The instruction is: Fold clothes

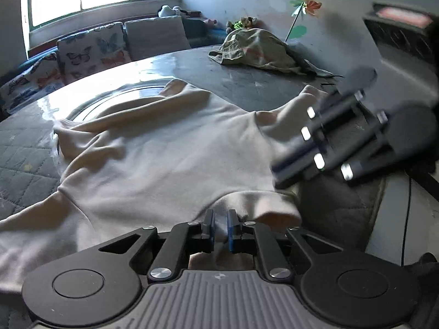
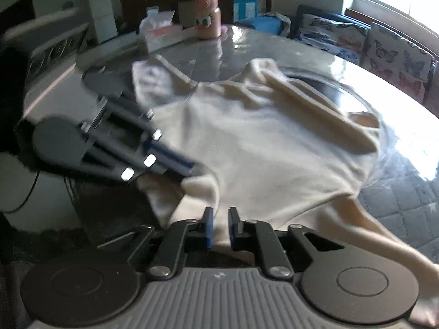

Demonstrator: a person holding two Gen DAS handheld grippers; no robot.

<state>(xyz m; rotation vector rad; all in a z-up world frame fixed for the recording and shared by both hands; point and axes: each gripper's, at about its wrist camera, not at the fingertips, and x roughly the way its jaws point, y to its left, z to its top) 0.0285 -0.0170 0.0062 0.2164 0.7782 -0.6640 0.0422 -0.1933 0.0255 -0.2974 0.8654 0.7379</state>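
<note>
— Cream shirt (image 1: 153, 148) is spread on the round table (image 1: 247, 82); cloth is seen between the narrowly parted left gripper (image 1: 220, 226) and right gripper (image 2: 221, 226).
— Hems could be dropped if the grip is loosened.

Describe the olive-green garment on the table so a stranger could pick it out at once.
Start at the big round table with the shiny top. Beyond the cream sweatshirt spread across the middle, near the far edge by the wall, sits the olive-green garment. Unlike the flat, pale sweatshirt, it is darker, bunched into a crumpled heap, and lies just below a paper pinwheel.
</note>
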